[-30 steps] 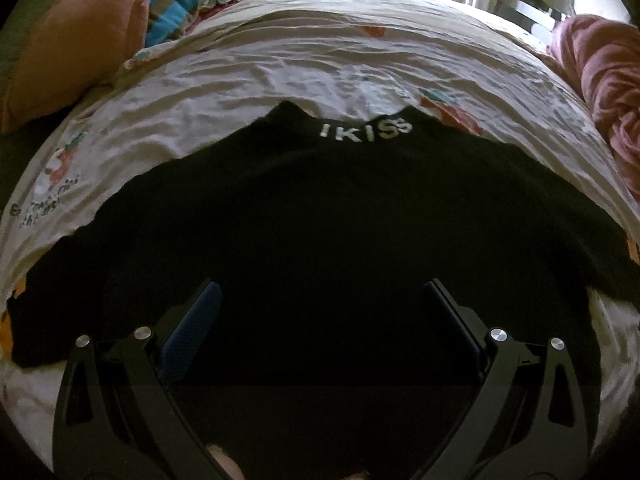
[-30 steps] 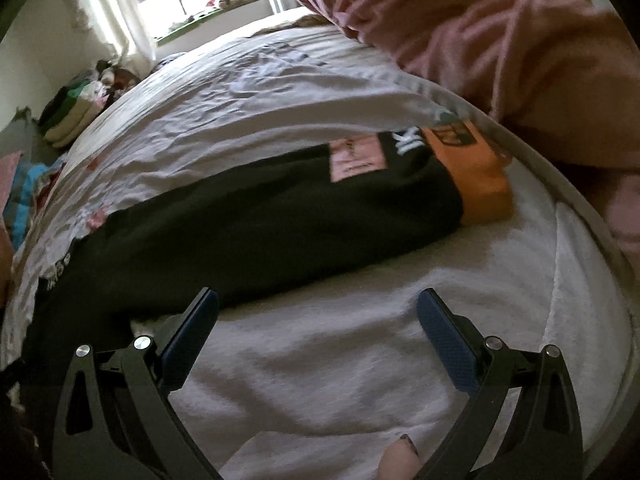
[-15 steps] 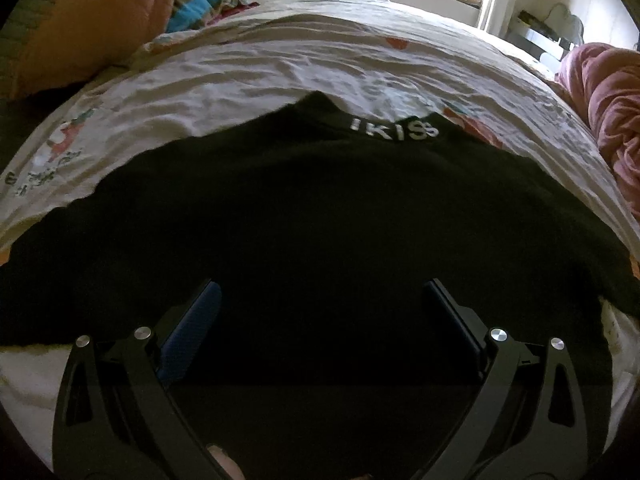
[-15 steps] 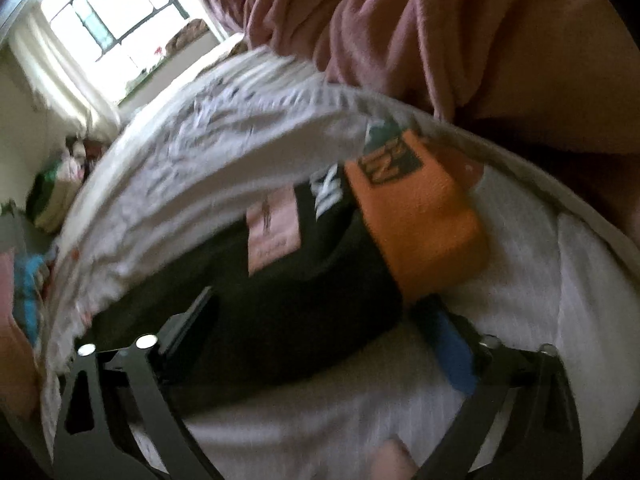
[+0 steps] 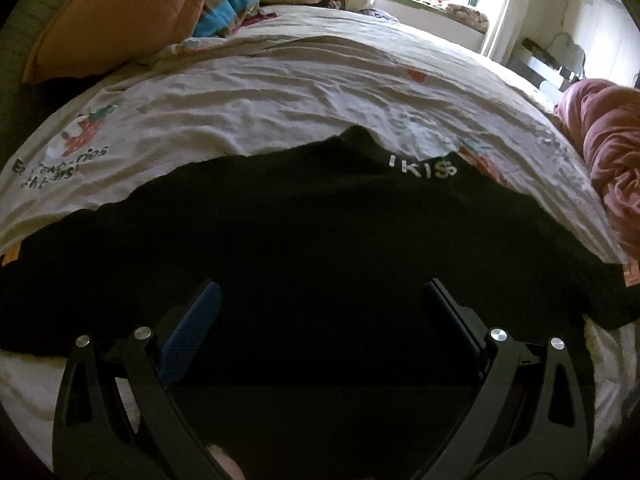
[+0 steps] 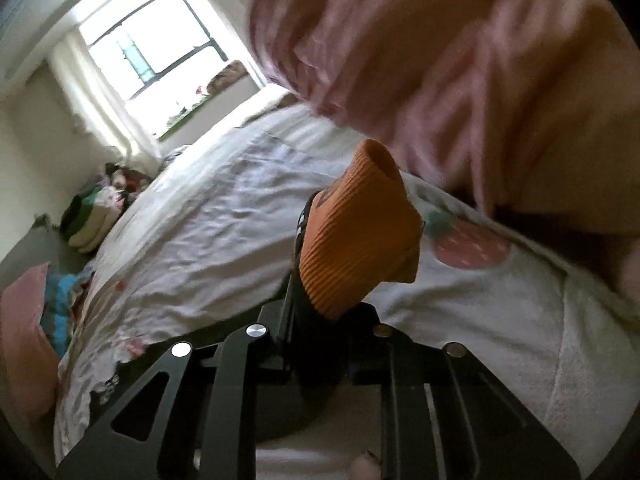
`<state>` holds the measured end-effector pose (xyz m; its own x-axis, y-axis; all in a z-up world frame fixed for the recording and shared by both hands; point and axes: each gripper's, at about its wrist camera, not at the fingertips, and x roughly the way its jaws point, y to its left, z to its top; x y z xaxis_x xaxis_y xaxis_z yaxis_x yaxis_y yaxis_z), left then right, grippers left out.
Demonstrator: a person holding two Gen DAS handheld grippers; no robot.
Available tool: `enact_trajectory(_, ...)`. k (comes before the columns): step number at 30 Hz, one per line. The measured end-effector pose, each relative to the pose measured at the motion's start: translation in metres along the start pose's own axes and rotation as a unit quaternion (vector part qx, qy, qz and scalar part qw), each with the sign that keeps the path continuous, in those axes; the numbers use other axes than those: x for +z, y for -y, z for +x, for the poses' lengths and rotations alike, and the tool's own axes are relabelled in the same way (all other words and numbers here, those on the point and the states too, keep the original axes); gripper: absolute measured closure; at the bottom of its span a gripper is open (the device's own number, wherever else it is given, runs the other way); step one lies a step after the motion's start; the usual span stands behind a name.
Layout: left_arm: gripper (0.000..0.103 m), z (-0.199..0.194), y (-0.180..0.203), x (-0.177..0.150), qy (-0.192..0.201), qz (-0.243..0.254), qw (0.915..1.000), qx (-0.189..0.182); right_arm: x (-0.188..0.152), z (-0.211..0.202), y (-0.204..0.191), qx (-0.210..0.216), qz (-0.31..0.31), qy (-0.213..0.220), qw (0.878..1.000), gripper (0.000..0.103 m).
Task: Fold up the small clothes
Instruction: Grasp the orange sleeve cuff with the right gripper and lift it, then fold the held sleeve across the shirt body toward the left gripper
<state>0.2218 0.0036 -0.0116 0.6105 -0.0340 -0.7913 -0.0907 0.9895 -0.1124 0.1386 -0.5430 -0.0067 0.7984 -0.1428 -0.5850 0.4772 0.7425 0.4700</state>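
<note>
Black sweater (image 5: 304,248) with orange ribbed cuff (image 6: 356,240) lies flat; right gripper (image 6: 320,320) closing on its sleeve, left gripper (image 5: 320,312) spread wide.

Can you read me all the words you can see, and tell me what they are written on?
"IKISS": white letters on the neck band of the black top.
"...ries": the clear end of some dark writing printed on the bedsheet beside a strawberry drawing; the rest is too warped to read.
A dark patch on the orange cuff of the black top: too blurred to read.
</note>
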Motion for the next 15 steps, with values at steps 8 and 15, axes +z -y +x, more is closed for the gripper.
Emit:
enact_trajectory(8, 0.009, -0.019, -0.018, 0.007, 0.013, -0.028, 0.9991, -0.028, 0.005, -0.031, -0.073, 0.065, -0.049, 0.018, 0.997, 0.087)
enact_trajectory(15, 0.009, -0.029, -0.039, 0.012, 0.016, -0.055, 0.9975, -0.043, -0.011, -0.043, -0.133, 0.121, -0.089, 0.005, 0.989, 0.087)
